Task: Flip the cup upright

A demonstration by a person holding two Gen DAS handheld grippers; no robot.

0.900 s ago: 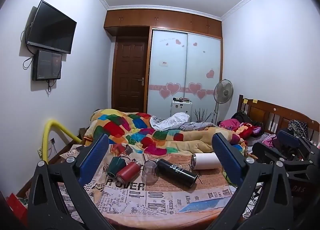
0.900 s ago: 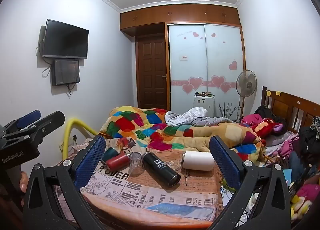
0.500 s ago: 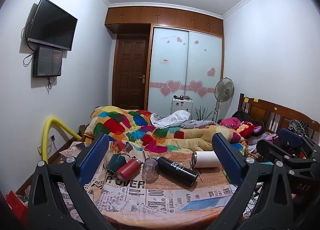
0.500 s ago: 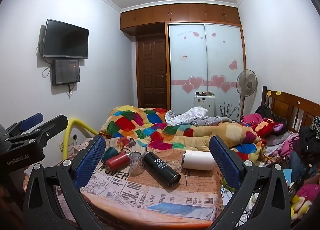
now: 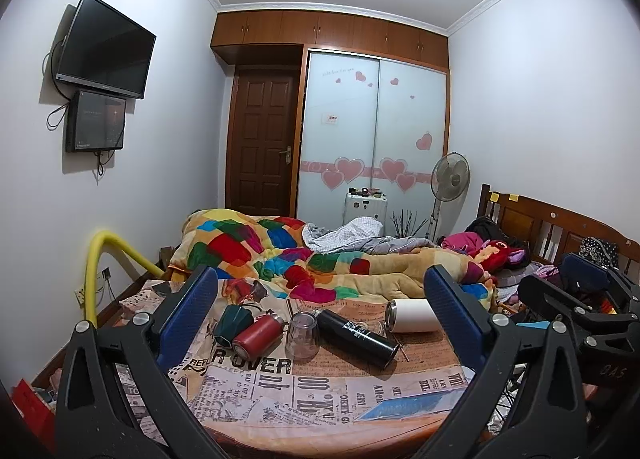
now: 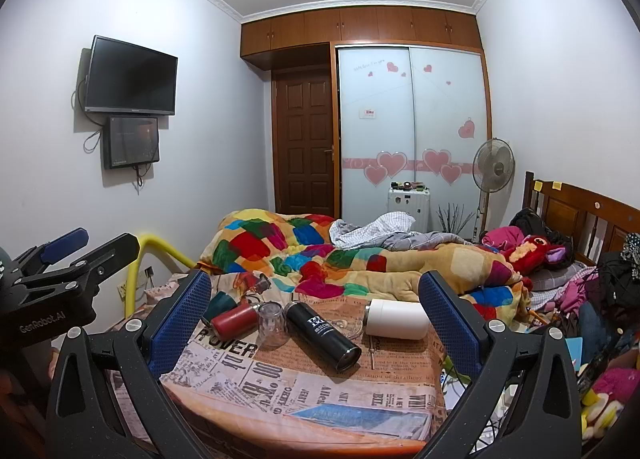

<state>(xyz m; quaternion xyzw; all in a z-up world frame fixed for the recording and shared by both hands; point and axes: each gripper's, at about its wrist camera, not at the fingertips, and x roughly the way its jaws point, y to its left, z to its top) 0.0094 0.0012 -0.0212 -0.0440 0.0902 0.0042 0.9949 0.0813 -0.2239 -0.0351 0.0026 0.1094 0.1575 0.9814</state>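
Cup [image 5: 302, 335] inverted on table, well ahead of both hand-held grippers [image 5: 320, 315] [image 6: 316, 311], jaws spread wide.

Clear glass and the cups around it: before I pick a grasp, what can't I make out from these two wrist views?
- Clear glass: too small and transparent to tell rim-up from rim-down.
- Green cup: partly hidden by the right gripper's finger; its opening is unseen there.
- Small clear item behind the black bottle: partly hidden, unidentifiable.
- Left gripper: frame cut off by the bottom edge.
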